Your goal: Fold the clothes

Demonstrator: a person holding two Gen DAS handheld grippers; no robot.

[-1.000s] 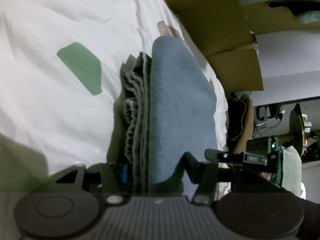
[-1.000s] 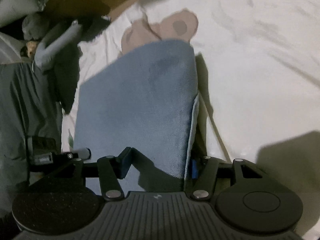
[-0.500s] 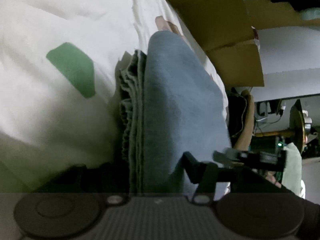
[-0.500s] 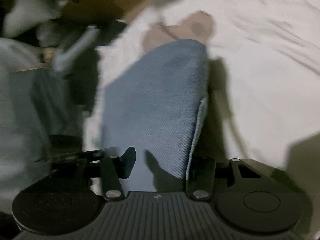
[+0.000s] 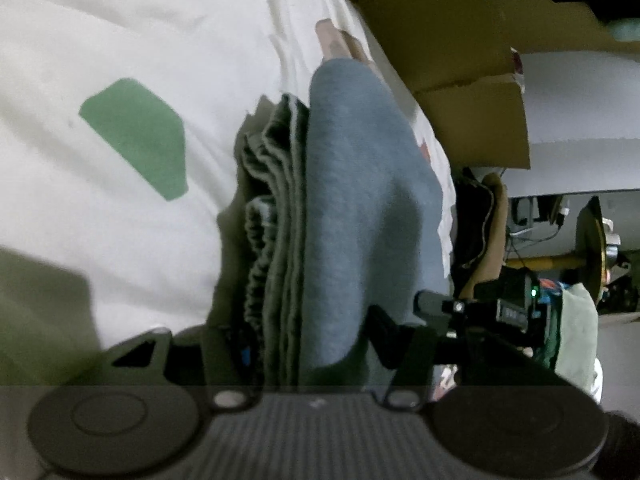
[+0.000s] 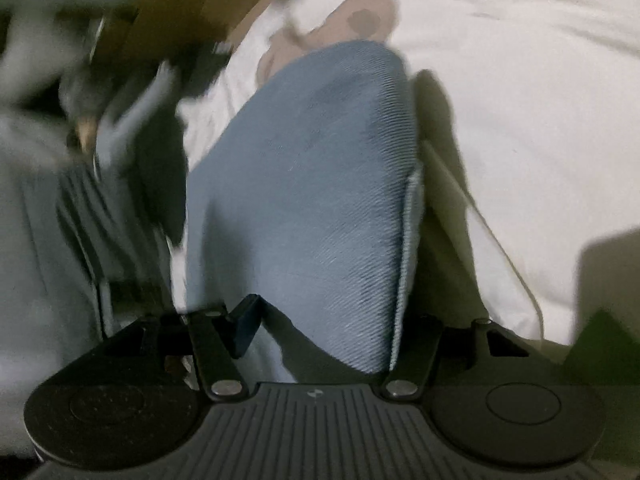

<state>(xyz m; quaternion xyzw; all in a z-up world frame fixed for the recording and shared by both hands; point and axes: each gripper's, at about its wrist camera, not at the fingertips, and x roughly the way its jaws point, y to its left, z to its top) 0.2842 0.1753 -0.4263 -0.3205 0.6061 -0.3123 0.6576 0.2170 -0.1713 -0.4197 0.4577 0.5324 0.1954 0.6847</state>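
Blue denim fills the middle of both views: folded jeans (image 5: pixel 360 208) stand on edge on a white bed sheet (image 5: pixel 120 20), pressed against a stack of grey-green folded cloth (image 5: pixel 276 200) on their left in the left wrist view. The left gripper (image 5: pixel 308 344) has its jaws clamped on the jeans and the grey-green cloth together. The right gripper (image 6: pixel 332 332) has its jaws apart, with the jeans (image 6: pixel 312 184) between them; its left finger (image 6: pixel 244 324) stands clear of the denim. A green patch (image 5: pixel 140 136) marks the sheet at left centre. Brown cardboard boxes (image 5: pixel 452 48) sit at the upper right; what they hold cannot be seen. A pink print (image 6: pixel 360 20) shows on the sheet above the jeans.
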